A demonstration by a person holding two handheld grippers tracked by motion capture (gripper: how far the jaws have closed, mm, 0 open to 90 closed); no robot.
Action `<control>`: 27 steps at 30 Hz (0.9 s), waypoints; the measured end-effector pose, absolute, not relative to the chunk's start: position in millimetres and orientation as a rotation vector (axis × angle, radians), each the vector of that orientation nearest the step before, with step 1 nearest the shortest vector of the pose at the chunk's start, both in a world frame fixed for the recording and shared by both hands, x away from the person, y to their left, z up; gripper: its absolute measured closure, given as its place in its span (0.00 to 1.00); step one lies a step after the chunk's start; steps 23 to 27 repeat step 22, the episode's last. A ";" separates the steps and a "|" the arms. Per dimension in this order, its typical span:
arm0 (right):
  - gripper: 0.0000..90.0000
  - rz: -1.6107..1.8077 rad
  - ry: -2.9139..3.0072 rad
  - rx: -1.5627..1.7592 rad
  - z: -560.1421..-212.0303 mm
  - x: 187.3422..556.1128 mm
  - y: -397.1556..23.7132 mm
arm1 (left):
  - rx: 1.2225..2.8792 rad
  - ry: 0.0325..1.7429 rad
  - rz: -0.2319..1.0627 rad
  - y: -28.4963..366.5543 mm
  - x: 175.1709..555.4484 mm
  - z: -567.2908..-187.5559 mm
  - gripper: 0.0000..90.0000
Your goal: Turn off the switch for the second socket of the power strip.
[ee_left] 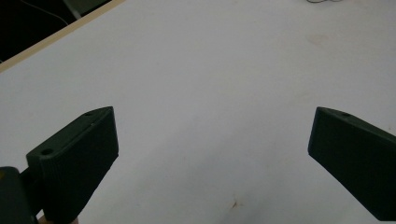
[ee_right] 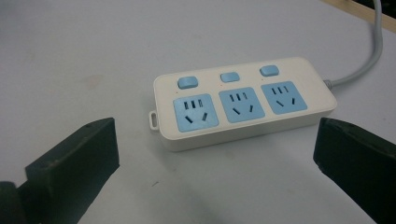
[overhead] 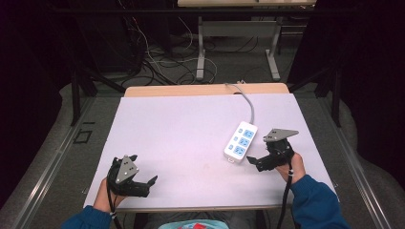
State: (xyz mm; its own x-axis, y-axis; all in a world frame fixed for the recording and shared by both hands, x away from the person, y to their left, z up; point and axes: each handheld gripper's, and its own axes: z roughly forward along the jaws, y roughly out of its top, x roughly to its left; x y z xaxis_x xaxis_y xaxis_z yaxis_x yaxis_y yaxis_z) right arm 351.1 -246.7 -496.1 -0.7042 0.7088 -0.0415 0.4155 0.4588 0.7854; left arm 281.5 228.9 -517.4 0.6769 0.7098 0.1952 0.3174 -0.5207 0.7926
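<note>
Power strip (overhead: 241, 141) lies flat, sockets up, right of centre on the white desk (overhead: 181, 143), its cord (overhead: 246, 102) trailing off the far edge, as the right gripper (overhead: 260, 161) closes in, jaws wide, and the left gripper (overhead: 143, 183) waits, jaws wide and empty.

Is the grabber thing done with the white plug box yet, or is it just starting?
Just starting, it seems. Nothing looks done: the power strip lies flat on the white table, untouched, its grey cable running off the far edge. In hand: the right gripper sits just beside the strip, jaws wide open and facing it. The left gripper waits open over bare table. Reaching and gripping the strip are probably still to come.
</note>
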 end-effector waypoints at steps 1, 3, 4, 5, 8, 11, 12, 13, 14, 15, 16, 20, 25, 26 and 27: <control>0.00 1.110 2.355 0.947 -496.3 350.4 -248.4 | 2.127 0.787 0.659 228.9 281.5 -517.4 0.02; 0.00 1.104 2.360 0.953 -496.8 348.6 -250.9 | 2.127 0.787 0.659 228.9 281.5 -517.4 0.02; 0.00 1.103 2.352 0.959 -497.5 347.7 -251.8 | 2.127 0.787 0.659 228.8 281.5 -517.4 0.02; 0.00 1.103 2.345 0.956 -498.0 347.0 -252.9 | 2.127 0.787 0.659 228.9 281.5 -517.4 0.02; 0.00 1.097 2.350 0.960 -499.0 344.3 -255.8 | 2.127 0.788 0.659 228.9 281.5 -517.4 0.02; 0.00 1.097 2.341 0.968 -501.5 340.7 -257.5 | 2.126 0.790 0.660 228.6 281.4 -517.5 0.02; 0.00 1.087 2.345 0.963 -502.1 339.3 -258.2 | 2.127 0.787 0.659 228.7 281.5 -517.5 0.02; 0.00 1.079 2.345 0.961 -503.0 337.8 -258.4 | 2.127 0.788 0.659 228.8 281.5 -517.5 0.02; 0.00 1.083 2.341 0.963 -504.2 336.0 -258.5 | 2.127 0.788 0.659 228.8 281.5 -517.5 0.02; 0.00 1.083 2.337 0.960 -504.9 334.6 -259.0 | 2.128 0.789 0.659 228.7 281.6 -517.5 0.02; 0.00 1.078 2.335 0.960 -505.3 333.0 -259.7 | 2.126 0.790 0.660 228.6 281.4 -517.6 0.02; 0.00 1.074 2.344 0.966 -508.4 328.0 -263.2 | 2.131 0.786 0.665 228.5 281.7 -517.5 0.02; 0.00 1.076 2.357 0.966 -510.1 326.0 -264.4 | 2.130 0.788 0.663 228.0 281.8 -517.7 0.02; 0.00 1.076 2.357 0.966 -510.1 326.0 -264.4 | 2.130 0.788 0.663 228.0 281.8 -517.7 0.02; 0.00 1.076 2.357 0.966 -510.1 326.0 -264.4 | 2.130 0.788 0.663 228.0 281.8 -517.7 0.02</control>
